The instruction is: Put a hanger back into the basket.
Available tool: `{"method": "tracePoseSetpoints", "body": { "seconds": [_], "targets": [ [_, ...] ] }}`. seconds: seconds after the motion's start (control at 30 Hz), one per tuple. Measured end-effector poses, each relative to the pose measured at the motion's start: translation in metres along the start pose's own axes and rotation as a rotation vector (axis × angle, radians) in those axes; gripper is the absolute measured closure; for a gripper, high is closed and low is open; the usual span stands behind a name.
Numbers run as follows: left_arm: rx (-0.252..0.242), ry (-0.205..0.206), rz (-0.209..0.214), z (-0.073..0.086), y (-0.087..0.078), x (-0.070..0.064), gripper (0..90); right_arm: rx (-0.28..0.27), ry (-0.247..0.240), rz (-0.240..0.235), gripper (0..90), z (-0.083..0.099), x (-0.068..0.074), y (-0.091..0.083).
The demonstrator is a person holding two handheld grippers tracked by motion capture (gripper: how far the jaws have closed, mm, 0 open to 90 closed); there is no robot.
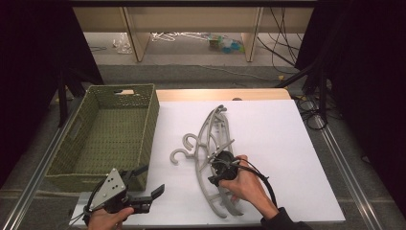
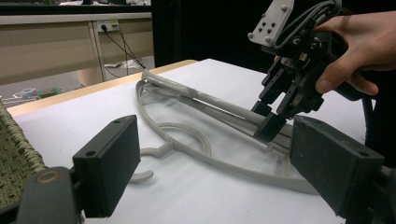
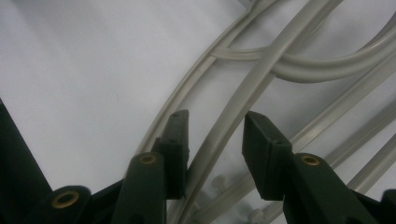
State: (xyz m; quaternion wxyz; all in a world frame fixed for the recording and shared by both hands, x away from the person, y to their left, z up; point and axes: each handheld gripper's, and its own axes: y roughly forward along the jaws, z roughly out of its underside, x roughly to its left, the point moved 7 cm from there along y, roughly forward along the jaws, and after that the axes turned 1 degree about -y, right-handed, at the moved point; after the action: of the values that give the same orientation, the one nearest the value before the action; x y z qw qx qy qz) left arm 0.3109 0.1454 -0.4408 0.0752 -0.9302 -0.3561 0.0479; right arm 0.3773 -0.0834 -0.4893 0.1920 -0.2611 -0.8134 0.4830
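Several grey plastic hangers [image 1: 209, 135] lie stacked on the white board [image 1: 273, 143], hooks pointing left. My right gripper [image 1: 216, 176] is lowered onto the stack near its front end. In the right gripper view its jaws [image 3: 215, 135] stand open on either side of one hanger arm [image 3: 243, 98], not clamped. The left gripper view shows that gripper [image 2: 271, 126] tipped down onto the hangers [image 2: 219, 105], held by a hand. My left gripper [image 1: 152, 179] hovers at the board's front left corner, wide open [image 2: 222, 172] and empty, aimed toward the stack.
A green woven basket [image 1: 149, 125] with nothing in it sits left of the board, its wall [image 2: 14, 163] close to my left gripper. The board's right half is bare. Cables and table legs lie on the floor beyond the far edge.
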Motion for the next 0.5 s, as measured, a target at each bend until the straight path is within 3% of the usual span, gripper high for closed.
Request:
{"method": "tracePoseSetpoints", "body": {
  "seconds": [0.3,0.37,0.5],
  "targets": [
    [0.001,-0.015,0.008,0.0,0.0,-0.002,16.3,0.008,0.0,0.013,60.9,0.001,0.003,0.011],
    [0.006,-0.028,0.015,0.001,0.0,-0.004,16.3,0.042,-0.008,0.027,60.3,0.003,0.005,0.016],
    [0.001,-0.006,0.024,0.001,0.001,-0.003,16.3,0.062,-0.019,0.054,57.4,0.006,0.004,0.026]
  ]
}}
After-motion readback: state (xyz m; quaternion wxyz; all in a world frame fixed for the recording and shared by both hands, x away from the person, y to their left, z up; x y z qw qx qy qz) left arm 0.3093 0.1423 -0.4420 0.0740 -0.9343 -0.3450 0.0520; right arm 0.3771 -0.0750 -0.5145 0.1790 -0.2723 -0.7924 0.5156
